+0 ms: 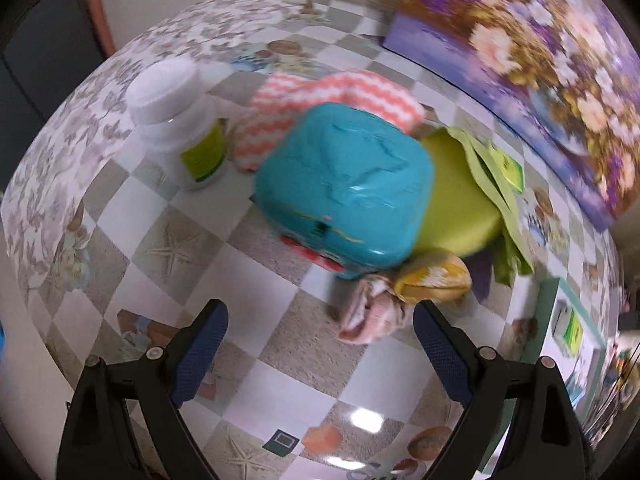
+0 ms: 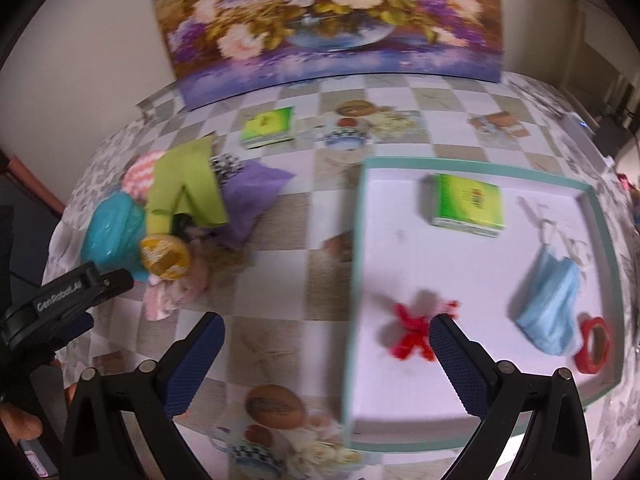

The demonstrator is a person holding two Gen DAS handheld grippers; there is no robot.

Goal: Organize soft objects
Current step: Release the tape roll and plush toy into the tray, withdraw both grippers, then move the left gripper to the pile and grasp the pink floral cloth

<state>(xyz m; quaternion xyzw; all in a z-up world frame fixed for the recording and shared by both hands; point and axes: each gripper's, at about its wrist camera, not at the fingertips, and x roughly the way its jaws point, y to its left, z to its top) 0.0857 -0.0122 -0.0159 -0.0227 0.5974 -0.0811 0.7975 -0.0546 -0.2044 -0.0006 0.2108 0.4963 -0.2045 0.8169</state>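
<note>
While both our grippers, left point(image 1: 320, 344) and right point(image 2: 326, 354), gape wide and empty, the soft pile point(image 1: 344, 188) lies on the checked table point(image 1: 256, 320), beside the white tray point(image 2: 400, 248).

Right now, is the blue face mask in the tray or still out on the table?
In the tray. The blue face mask lies crumpled on the white floor of the tray, inside its teal rim.
</note>
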